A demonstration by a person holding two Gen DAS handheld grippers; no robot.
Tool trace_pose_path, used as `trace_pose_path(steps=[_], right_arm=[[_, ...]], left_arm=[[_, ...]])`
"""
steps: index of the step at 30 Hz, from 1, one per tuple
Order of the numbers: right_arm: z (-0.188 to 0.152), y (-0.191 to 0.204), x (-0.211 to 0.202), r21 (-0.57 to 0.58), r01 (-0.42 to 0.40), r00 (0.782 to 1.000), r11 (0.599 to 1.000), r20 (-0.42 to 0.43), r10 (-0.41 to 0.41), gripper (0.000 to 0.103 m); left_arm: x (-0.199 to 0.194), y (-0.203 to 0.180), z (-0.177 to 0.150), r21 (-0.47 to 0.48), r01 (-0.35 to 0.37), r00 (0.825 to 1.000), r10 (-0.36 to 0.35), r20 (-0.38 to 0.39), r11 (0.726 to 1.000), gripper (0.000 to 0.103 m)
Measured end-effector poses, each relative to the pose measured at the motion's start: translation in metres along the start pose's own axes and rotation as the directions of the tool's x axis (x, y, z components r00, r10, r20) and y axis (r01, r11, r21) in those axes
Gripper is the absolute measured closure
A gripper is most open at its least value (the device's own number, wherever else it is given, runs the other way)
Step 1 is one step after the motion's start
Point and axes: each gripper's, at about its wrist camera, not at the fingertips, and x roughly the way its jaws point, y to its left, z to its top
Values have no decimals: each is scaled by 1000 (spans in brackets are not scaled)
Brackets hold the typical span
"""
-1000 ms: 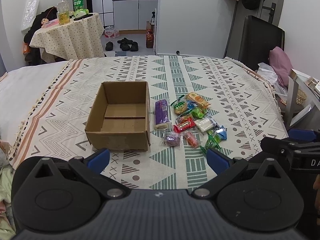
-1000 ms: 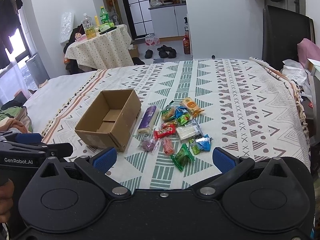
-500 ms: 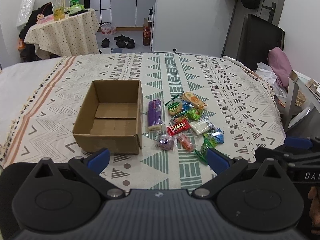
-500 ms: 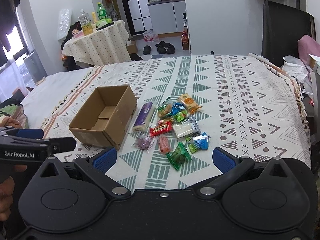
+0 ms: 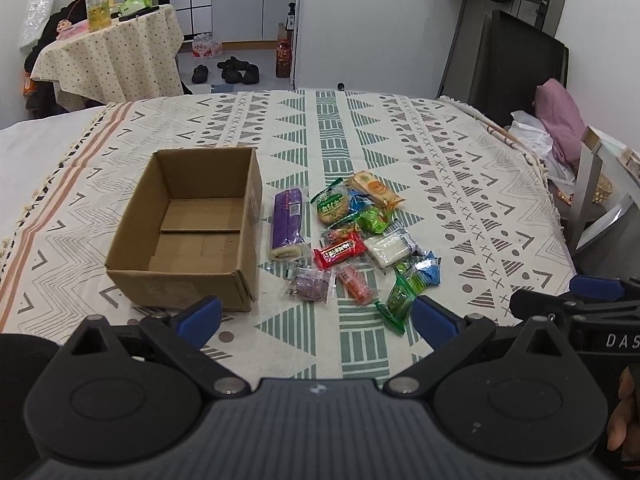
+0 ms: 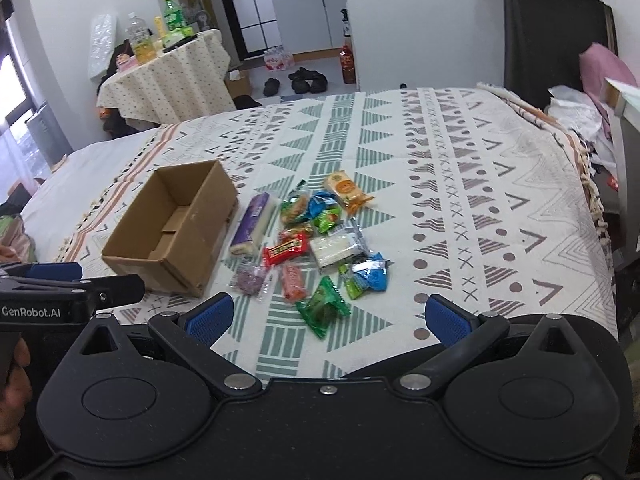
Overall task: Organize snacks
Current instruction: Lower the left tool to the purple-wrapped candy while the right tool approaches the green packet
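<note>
An open, empty cardboard box [image 5: 192, 228] [image 6: 176, 224] stands on the patterned bedspread. To its right lies a pile of several snack packs: a long purple pack [image 5: 286, 224] [image 6: 253, 224], a red bar [image 5: 339, 250] [image 6: 286, 251], a white pack [image 5: 387, 245], an orange pack [image 5: 374, 189] [image 6: 347, 192] and a green pack [image 5: 396, 302] [image 6: 323, 307] nearest me. My left gripper [image 5: 316, 316] is open and empty, near the box's front corner. My right gripper [image 6: 328, 316] is open and empty, just short of the green pack.
The bed's right edge drops to a chair and a pink cushion [image 5: 560, 116]. Behind the bed stand a round table with bottles [image 5: 108, 52], shoes on the floor [image 5: 232, 72] and a white wall. The other gripper shows at each view's side [image 5: 580, 300] [image 6: 52, 292].
Both grippers have moved forward toward the box and the snack pile, which look larger and closer. Both stay open. Nothing on the bed has moved.
</note>
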Motion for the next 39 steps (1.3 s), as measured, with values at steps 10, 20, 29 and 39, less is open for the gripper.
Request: trace_pose_path(steps=[10, 20, 29, 39], right_arm=[[0, -20, 21, 45, -52, 998, 998, -23, 54, 1], [2, -34, 50, 84, -68, 995, 994, -69, 74, 14], [-3, -43, 84, 147, -93, 983, 985, -146, 114, 33], [-2, -44, 127, 213, -129, 955, 969, -235, 179, 39]], left_arm=[[31, -8, 5, -5, -3, 999, 3, -41, 1000, 3], [68, -10, 11, -51, -6, 994, 1, -108, 999, 19], [105, -16, 15, -66, 0, 984, -12, -178, 998, 40], [147, -15, 18, -87, -43, 969, 20, -248, 995, 55]])
